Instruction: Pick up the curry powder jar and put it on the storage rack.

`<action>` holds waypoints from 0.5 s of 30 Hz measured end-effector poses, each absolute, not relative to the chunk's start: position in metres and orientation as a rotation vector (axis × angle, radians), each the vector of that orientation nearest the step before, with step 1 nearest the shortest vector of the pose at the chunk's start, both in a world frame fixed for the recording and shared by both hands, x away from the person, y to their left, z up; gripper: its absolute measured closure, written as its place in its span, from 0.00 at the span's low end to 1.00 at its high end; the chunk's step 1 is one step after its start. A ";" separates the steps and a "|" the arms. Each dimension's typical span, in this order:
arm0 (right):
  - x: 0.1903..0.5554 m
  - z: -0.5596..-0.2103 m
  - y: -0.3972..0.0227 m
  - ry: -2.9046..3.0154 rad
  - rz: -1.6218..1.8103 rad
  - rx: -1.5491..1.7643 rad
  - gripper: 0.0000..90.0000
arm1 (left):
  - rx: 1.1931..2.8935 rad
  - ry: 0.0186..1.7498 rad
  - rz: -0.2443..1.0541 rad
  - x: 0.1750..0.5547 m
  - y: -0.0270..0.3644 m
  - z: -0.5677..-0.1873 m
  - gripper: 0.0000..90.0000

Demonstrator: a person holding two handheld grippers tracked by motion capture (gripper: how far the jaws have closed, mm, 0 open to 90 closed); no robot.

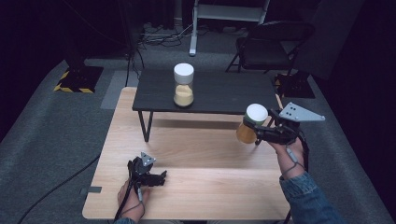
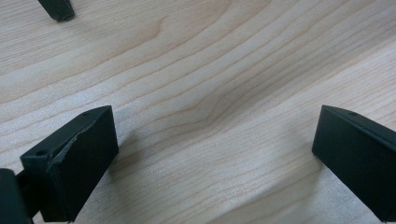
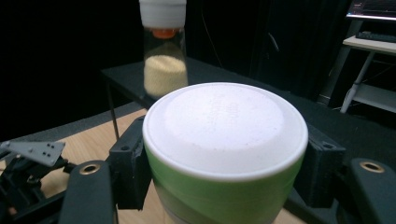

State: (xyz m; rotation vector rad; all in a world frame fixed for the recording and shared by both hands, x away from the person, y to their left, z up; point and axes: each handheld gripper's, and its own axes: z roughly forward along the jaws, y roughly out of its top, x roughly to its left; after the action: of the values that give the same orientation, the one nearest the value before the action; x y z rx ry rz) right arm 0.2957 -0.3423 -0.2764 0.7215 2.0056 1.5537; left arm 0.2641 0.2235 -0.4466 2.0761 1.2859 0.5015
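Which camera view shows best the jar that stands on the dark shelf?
The high view: the jar on the shelf appears whole, upright, with white lid and yellow grains. The right gripper view shows it farther off, behind the held jar.

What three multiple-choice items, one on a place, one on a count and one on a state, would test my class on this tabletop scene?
1. Where does the clear white-capped jar of yellow grains stand?
A. on the low black table
B. on the pale wooden tabletop
C. on the floor

2. How many white-capped jars show?
A. one
B. two
C. three

3. How is the left hand-held gripper?
A. shut on a jar
B. open, holding nothing
C. shut on a cloth

Answers: 1 A, it stands on the dark surface. 2 B, the second white-capped jar sits in the right hand-held gripper. 3 B, bare wood lies between its jaws.
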 end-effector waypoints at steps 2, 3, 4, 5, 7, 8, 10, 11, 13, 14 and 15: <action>0.301 -0.269 -0.339 2.001 1.548 0.721 0.37 | 2.076 1.287 0.501 0.264 0.223 -0.447 0.00; 0.303 -0.265 -0.337 1.998 1.545 0.720 0.37 | 2.076 1.286 0.502 0.264 0.223 -0.447 0.00; 0.305 -0.262 -0.336 1.996 1.542 0.718 0.37 | 2.076 1.286 0.502 0.264 0.224 -0.447 0.00; 0.308 -0.258 -0.335 1.991 1.540 0.720 0.37 | 2.076 1.286 0.502 0.264 0.224 -0.447 0.00; 0.313 -0.252 -0.332 1.986 1.536 0.721 0.37 | 2.076 1.287 0.501 0.264 0.223 -0.447 0.00; 0.315 -0.250 -0.331 1.982 1.532 0.721 0.37 | 2.076 1.287 0.501 0.264 0.223 -0.447 0.00; 0.320 -0.245 -0.328 1.975 1.522 0.720 0.37 | 2.076 1.287 0.501 0.264 0.223 -0.447 0.00; 0.323 -0.243 -0.326 1.972 1.518 0.722 0.37 | 2.076 1.287 0.501 0.264 0.223 -0.447 0.00; 0.328 -0.240 -0.324 1.964 1.512 0.725 0.37 | 2.076 1.287 0.501 0.264 0.223 -0.447 0.00; 0.331 -0.239 -0.322 1.961 1.511 0.733 0.37 | 2.076 1.287 0.501 0.264 0.223 -0.447 0.00; 0.334 -0.237 -0.321 1.958 1.510 0.738 0.37 | 2.076 1.287 0.501 0.264 0.223 -0.447 0.00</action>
State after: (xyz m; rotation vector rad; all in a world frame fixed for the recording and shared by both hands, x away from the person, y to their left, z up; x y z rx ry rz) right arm 0.3341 -0.3208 -0.2374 0.7376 1.9579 1.5105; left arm 0.2640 0.2234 -0.4466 2.0761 1.2870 0.5013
